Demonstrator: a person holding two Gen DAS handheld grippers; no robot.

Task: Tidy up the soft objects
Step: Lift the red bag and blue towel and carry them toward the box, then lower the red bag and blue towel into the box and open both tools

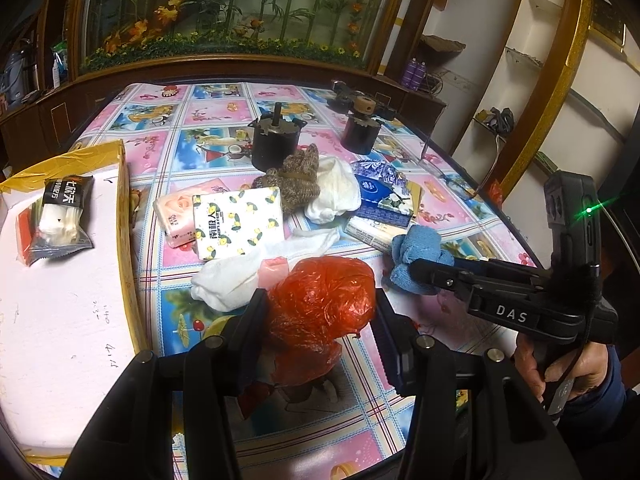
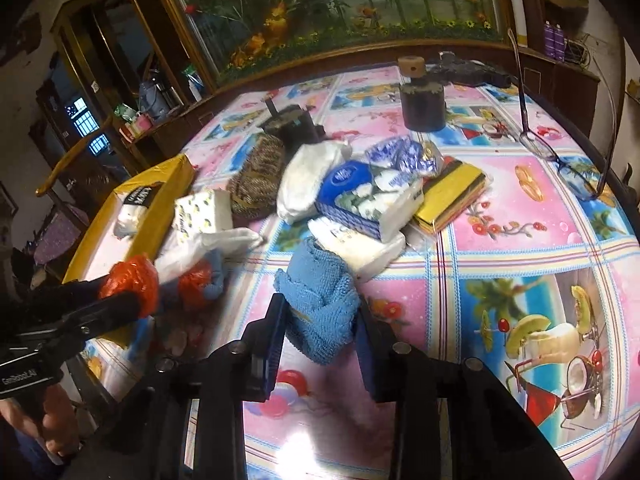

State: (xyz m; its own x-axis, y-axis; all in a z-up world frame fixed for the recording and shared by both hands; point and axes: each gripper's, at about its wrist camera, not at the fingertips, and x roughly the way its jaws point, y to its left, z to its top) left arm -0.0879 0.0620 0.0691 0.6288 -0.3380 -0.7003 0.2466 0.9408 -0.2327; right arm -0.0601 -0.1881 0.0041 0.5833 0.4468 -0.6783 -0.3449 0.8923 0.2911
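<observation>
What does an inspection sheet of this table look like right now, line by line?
Surface: table under a glossy fruit-print cover.
Job's things: red plastic bag, blue knit cloth, white socks, brown knit item, tissue packs.
Clutter: two black motors, eyeglasses, yellow-edged box.
Grippers: left gripper closed around the bag; right gripper closed around the cloth.
Cables: nothing seen on the table.
Surroundings: wooden cabinet, flower mural.

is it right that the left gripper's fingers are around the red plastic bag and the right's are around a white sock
Not quite. The left gripper does bracket the red plastic bag, but the right gripper brackets a blue knitted sock, as the right wrist view shows.
</observation>
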